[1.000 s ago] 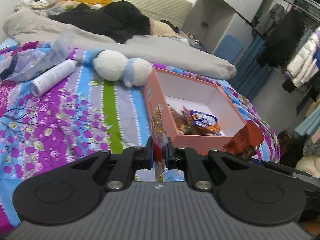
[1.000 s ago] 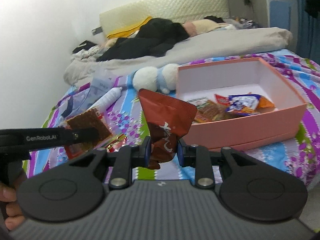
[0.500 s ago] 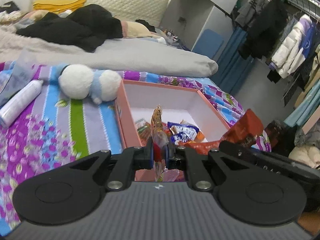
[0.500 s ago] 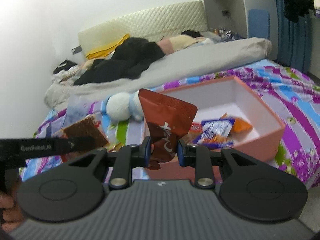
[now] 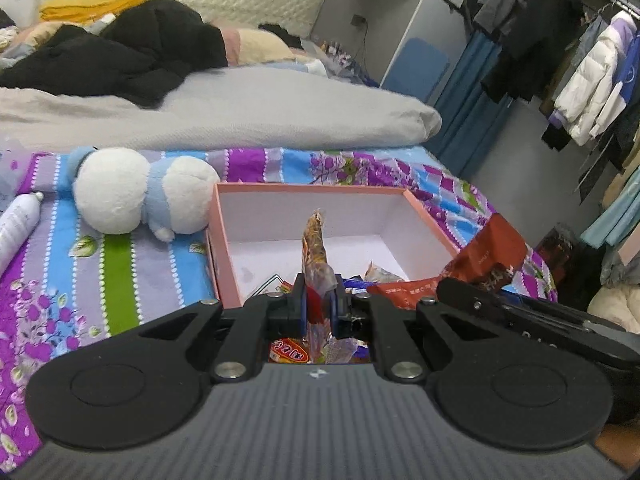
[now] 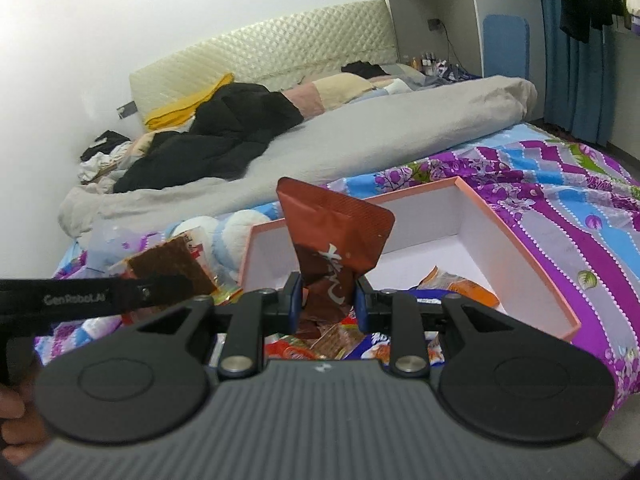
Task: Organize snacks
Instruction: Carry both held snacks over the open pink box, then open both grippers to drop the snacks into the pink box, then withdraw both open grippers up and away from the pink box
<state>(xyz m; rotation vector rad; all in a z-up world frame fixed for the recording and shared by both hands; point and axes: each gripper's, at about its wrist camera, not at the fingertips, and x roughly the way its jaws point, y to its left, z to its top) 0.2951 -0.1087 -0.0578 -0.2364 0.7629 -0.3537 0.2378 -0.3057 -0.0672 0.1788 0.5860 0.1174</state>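
Bedroom, patterned bedspread [image 5: 120,264], pink box [image 5: 224,248] mid-frame. Left gripper [image 5: 318,304] clamped on clear packet [image 5: 316,248], edge-up over box interior. Right gripper [image 6: 326,300] pinching brown packet [image 6: 336,240] above snack pile [image 6: 452,288] at lower centre. Likely both poised for drop-in.

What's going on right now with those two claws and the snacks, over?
Left claw shut on clear-wrapped snack. Right claw shut on red-brown packet. Both over pink box, snacks already inside. Nothing blocking the drop.
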